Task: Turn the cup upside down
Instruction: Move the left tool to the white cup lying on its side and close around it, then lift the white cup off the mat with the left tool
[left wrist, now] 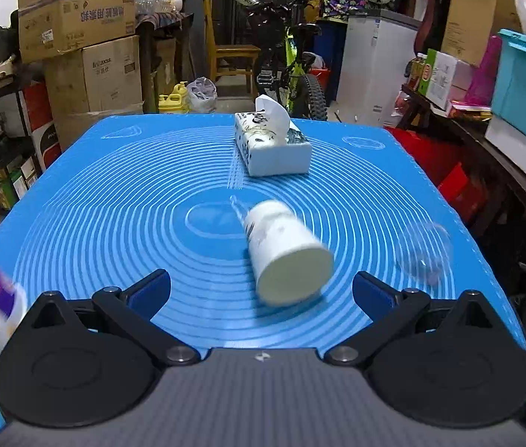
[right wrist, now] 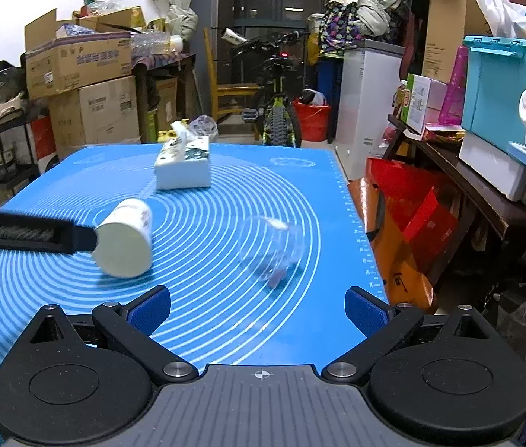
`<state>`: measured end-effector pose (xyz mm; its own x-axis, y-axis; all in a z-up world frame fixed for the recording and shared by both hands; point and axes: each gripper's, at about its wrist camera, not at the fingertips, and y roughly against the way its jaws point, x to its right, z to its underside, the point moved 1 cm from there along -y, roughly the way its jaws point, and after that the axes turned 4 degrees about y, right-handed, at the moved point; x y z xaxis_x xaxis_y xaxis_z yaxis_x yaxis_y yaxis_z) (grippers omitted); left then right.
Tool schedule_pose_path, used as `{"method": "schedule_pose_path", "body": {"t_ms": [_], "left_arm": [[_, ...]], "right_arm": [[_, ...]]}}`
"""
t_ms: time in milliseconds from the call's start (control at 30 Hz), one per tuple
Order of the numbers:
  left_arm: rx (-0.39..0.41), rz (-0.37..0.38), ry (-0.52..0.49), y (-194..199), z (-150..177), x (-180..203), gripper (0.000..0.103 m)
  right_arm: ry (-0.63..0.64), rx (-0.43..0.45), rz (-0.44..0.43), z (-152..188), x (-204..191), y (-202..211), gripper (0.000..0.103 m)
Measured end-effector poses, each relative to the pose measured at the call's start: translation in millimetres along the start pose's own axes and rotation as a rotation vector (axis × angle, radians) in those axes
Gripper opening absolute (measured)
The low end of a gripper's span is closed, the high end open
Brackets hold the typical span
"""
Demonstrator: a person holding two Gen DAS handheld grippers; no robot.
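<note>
Blurred clear glass [right wrist: 272, 251] (motion-smeared)

A cluttered home storeroom — stacked cardboard boxes [right wrist: 76, 63], bicycle [right wrist: 277, 111], chest freezer [right wrist: 367, 104]

Even indoor light brightens the blue bench [left wrist: 121, 193], motion blur smears the white cup [left wrist: 285, 253] and clear glass [right wrist: 270, 249], and fisheye bending darkens frame corners.

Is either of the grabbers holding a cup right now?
No. Both the left gripper and right gripper are open, holding nothing. The white cup and clear cup lie on the mat.
</note>
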<state>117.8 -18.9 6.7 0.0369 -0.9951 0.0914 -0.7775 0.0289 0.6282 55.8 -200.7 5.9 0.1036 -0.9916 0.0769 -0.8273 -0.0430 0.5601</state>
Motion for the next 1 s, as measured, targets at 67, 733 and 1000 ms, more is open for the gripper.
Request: {"method": "schedule_pose_path", "body": {"t_ms": [67,733,1000], "left_arm": [[-0.009,-0.016,0.003,-16,-7,5,0.103],[-0.229,-0.005,0.009,-76,-11,14,0.061],[-0.193,0.041,-0.026,-17,4,14,0.061]], "right_arm": [[-0.008,-0.001,0.001,-3,3,-7,0.099],[-0.04,-0.029,0.008,8,18,-30,0.099],[-0.05,0.002,-0.002,8,18,-11,0.1]]}}
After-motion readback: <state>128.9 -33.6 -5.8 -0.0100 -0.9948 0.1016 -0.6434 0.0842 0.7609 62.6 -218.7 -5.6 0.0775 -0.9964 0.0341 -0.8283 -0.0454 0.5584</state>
